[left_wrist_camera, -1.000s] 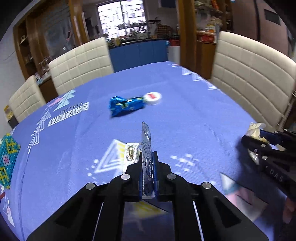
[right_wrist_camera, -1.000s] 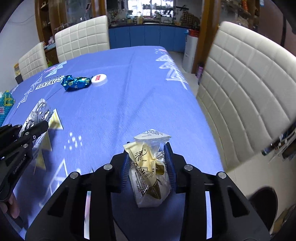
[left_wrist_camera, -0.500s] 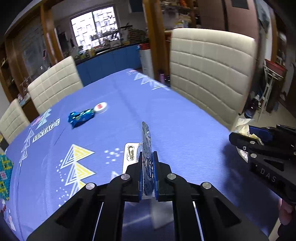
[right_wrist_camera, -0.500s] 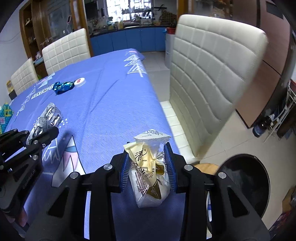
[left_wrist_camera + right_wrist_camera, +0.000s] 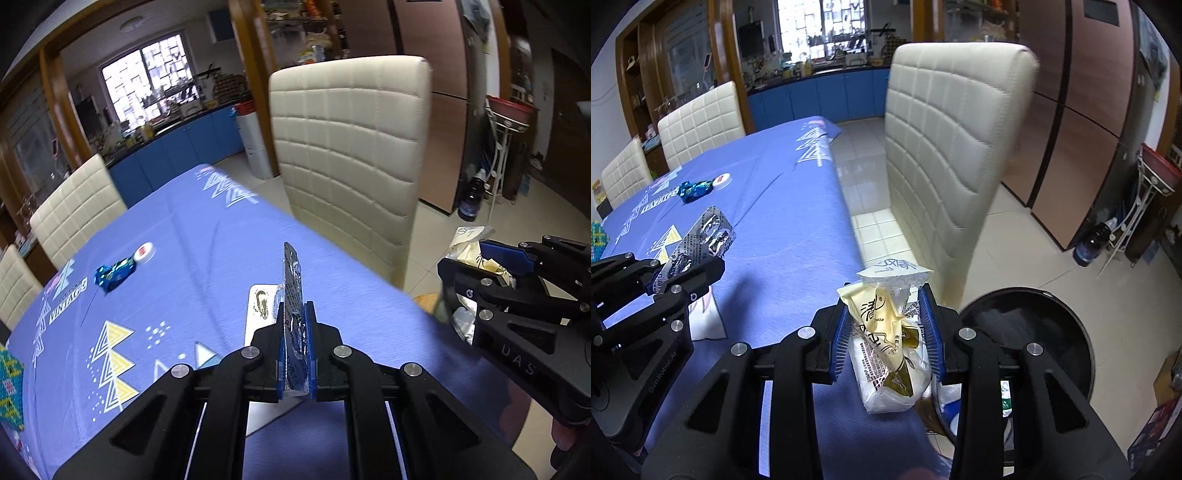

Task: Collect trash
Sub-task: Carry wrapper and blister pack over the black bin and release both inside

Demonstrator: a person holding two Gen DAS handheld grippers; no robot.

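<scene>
My left gripper (image 5: pixel 295 314) is shut on a silver blister pack (image 5: pixel 293 273), which stands on edge between the pads above the blue tablecloth (image 5: pixel 192 229). The right wrist view shows the same pack (image 5: pixel 705 236) at the left. My right gripper (image 5: pixel 886 299) is shut on a crumpled yellow and clear plastic wrapper (image 5: pixel 886 332), held over the table's right edge. Just right of it a black round trash bin (image 5: pixel 1082 332) stands on the floor. A blue foil candy wrapper (image 5: pixel 112 271) and a white cap with a red label (image 5: pixel 144 253) lie far back on the table.
A cream padded chair (image 5: pixel 945 155) stands against the table's right side, close behind the bin. Two more cream chairs (image 5: pixel 74 218) line the far side. A dark bottle (image 5: pixel 1093 243) and a white wire stand (image 5: pixel 1134 214) stand on the tiled floor at the right.
Both grippers have carried their loads to the right, from mid-table to its right edge. The chair looms larger, and the black bin has come fully into the right wrist view.
</scene>
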